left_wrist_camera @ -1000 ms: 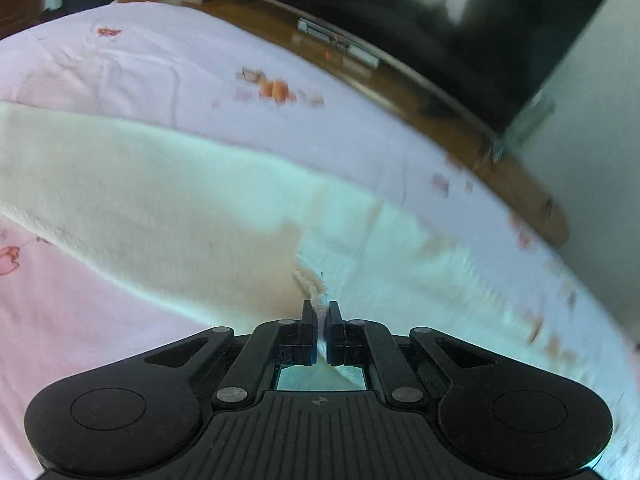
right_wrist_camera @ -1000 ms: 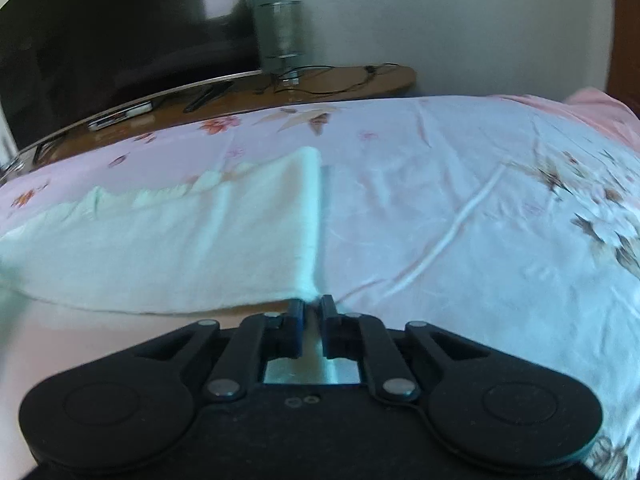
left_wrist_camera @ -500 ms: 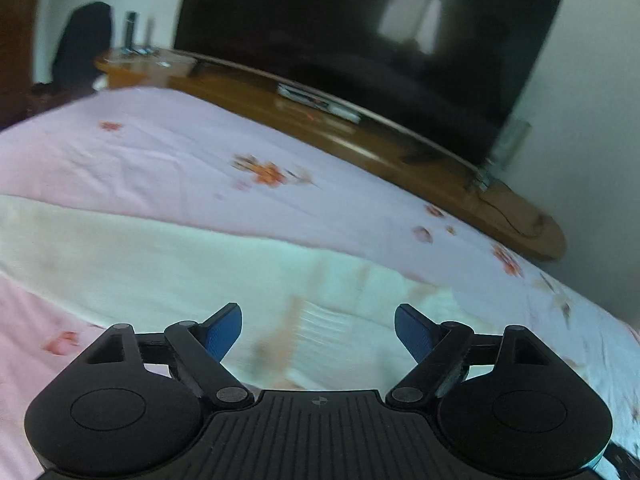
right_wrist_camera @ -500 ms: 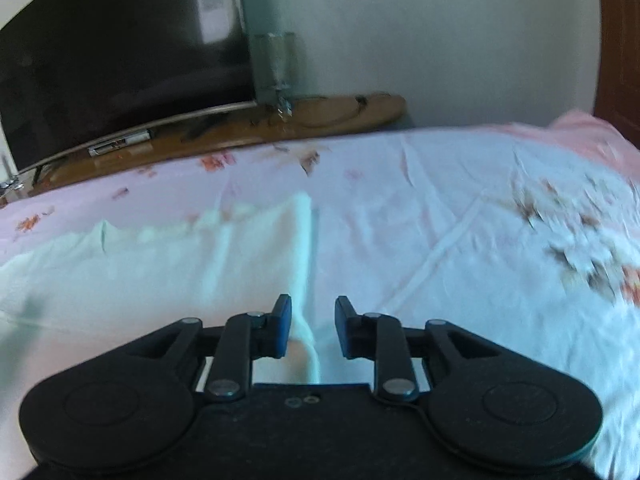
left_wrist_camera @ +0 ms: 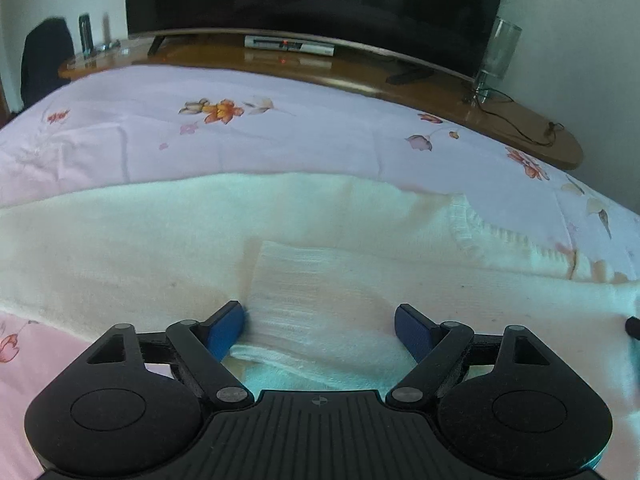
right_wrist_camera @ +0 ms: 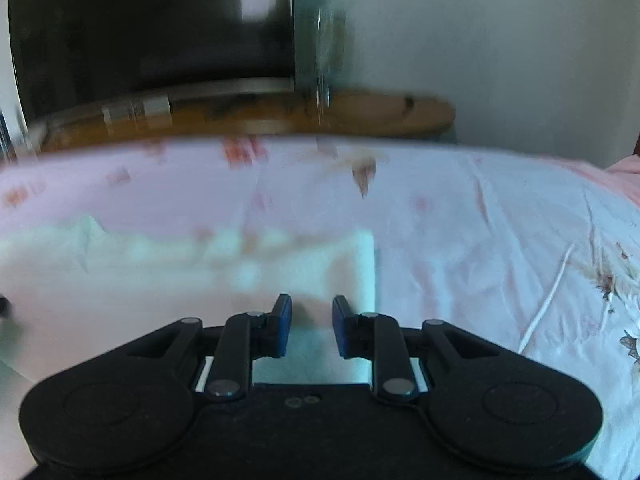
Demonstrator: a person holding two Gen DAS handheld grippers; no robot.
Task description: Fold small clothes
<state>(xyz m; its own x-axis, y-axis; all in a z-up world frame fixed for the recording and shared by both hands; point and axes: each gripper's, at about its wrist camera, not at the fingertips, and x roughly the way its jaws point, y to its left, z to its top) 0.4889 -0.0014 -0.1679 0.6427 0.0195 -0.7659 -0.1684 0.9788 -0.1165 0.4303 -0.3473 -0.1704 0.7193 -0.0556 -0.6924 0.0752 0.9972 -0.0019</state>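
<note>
Cream knit garment point(left_wrist_camera: 168, 240) spread flat on the floral bedsheet point(left_wrist_camera: 280, 136), long axis running left to right across both views. Ribbed sleeve cuff point(left_wrist_camera: 312, 280) folded over the body, lying straight ahead of the left gripper point(left_wrist_camera: 320, 328), between its 2 blue pads point(left_wrist_camera: 226, 330) and touching neither; jaws wide apart, holding nothing. Cuff's own length pointing away from the camera toward the TV stand point(left_wrist_camera: 360, 68), roughly square to the garment's long axis.

Right gripper point(right_wrist_camera: 312, 326) over the garment's right end point(right_wrist_camera: 352, 264), vertical edge of the cloth just right of the fingertips; jaws only a little apart and closing, cloth beneath the gap but nothing pinched, view blurred.

Judged: sleeve fold looks laid. Next fold probably across the long axis, so either end is a candidate grasp. Right gripper nearer that free right edge, left gripper nearer the middle and the cuff. Far left end of the garment well apart from both.
</note>
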